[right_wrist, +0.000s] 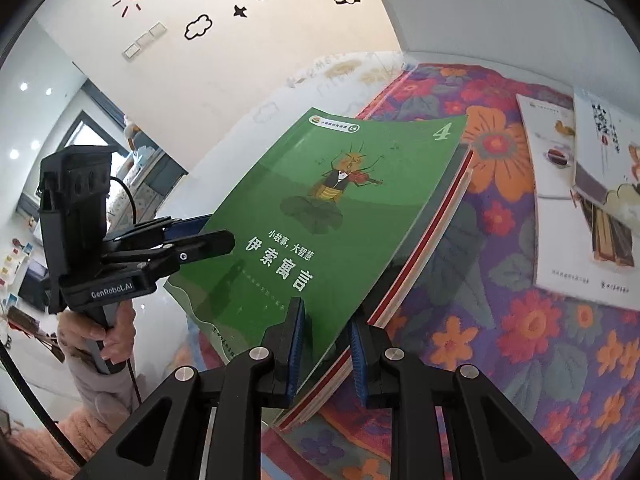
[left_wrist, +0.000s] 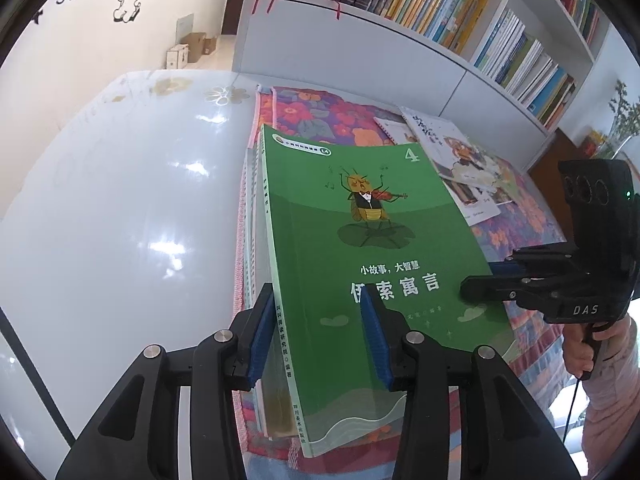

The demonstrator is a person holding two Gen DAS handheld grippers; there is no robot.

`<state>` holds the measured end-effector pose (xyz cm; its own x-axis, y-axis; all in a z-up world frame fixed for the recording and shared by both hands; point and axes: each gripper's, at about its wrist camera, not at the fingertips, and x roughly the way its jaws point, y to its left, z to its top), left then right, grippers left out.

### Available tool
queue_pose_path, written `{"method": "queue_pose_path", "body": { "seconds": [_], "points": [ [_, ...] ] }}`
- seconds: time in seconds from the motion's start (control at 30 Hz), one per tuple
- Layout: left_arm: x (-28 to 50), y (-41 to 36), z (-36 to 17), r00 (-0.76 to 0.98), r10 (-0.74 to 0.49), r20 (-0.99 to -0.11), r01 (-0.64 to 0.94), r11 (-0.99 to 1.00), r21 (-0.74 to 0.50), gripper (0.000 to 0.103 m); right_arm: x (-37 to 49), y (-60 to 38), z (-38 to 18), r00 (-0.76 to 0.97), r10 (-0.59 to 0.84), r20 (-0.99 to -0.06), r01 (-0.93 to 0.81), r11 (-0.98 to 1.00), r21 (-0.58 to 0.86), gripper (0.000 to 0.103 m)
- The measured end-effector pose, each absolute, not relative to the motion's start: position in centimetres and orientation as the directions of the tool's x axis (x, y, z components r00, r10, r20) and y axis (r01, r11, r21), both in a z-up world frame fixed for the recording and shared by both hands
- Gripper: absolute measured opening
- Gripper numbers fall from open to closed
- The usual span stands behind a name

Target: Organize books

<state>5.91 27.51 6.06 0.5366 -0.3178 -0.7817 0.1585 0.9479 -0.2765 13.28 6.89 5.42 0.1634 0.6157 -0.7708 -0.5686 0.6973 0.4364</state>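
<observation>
While both tools are holding the green book [left_wrist: 360,240] stack, left tool [left_wrist: 316,340] spine-side, right tool [right_wrist: 326,354] opposite, I am keeping its long axis pointing far.

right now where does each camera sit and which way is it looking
Left wrist: on the left tongs, looking down along them at the green book and bookshelf; shows the right tongs and a hand.
Right wrist: on the right tongs, facing the same book and wall; shows the left tongs.
Shared: green book, flowered cloth.
</observation>
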Motion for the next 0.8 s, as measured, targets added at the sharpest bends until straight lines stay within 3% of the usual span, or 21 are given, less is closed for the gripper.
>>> {"method": "queue_pose_path", "body": {
  "seconds": [0.43,0.7,0.8],
  "points": [
    [6.2,26.9,6.7,0.554,-0.153,-0.818,0.07,0.988,-0.138,0.043,13.3,7.1,5.0,0.178,0.614,-0.769,-0.538,0.715,0.447,0.026],
    [6.4,27.4,6.5,0.546,-0.154,-0.824,0.04,0.987,-0.158,0.044,12.6,7.1,5.1,0.179,0.614,-0.769,-0.534,0.717,0.448,0.03],
    [6.5,27.6,6.2,0.538,-0.164,-0.827,0.023,0.983,-0.18,0.044,12.0,7.6,5.4,0.183,0.602,-0.777,-0.543,0.721,0.43,0.038]
  ]
}}
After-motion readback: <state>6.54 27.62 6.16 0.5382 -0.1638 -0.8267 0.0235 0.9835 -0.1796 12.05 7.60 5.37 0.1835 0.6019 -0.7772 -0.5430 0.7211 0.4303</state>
